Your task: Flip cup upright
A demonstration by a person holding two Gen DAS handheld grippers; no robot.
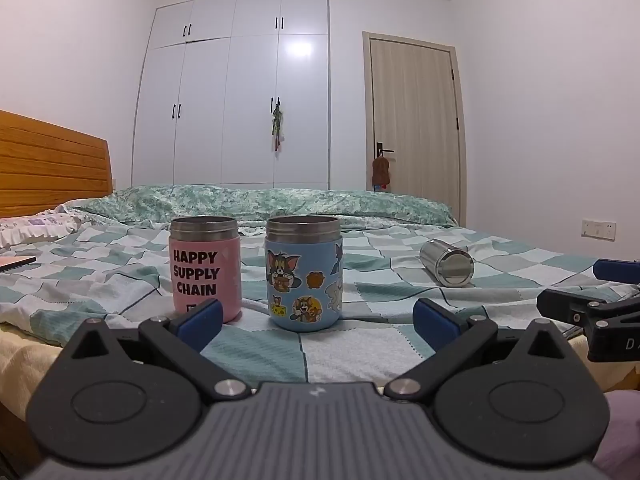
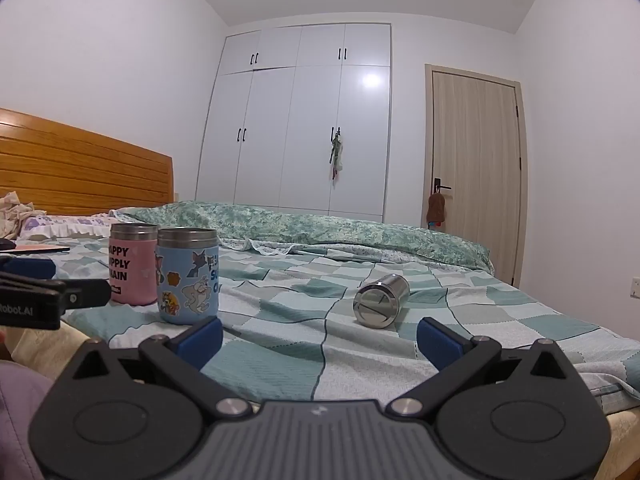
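A bare steel cup lies on its side on the checked bedspread, its flat base toward me; in the right wrist view it lies just ahead, slightly right of centre. A pink cup reading "HAPPY SUPPLY CHAIN" and a blue cartoon-sticker cup stand upright side by side; both show in the right wrist view, pink and blue. My left gripper is open and empty, just short of the two upright cups. My right gripper is open and empty, short of the lying cup.
The checked bedspread covers the bed, with a rolled green duvet behind the cups and a wooden headboard at left. A flat book-like object lies at far left. A wardrobe and door stand behind.
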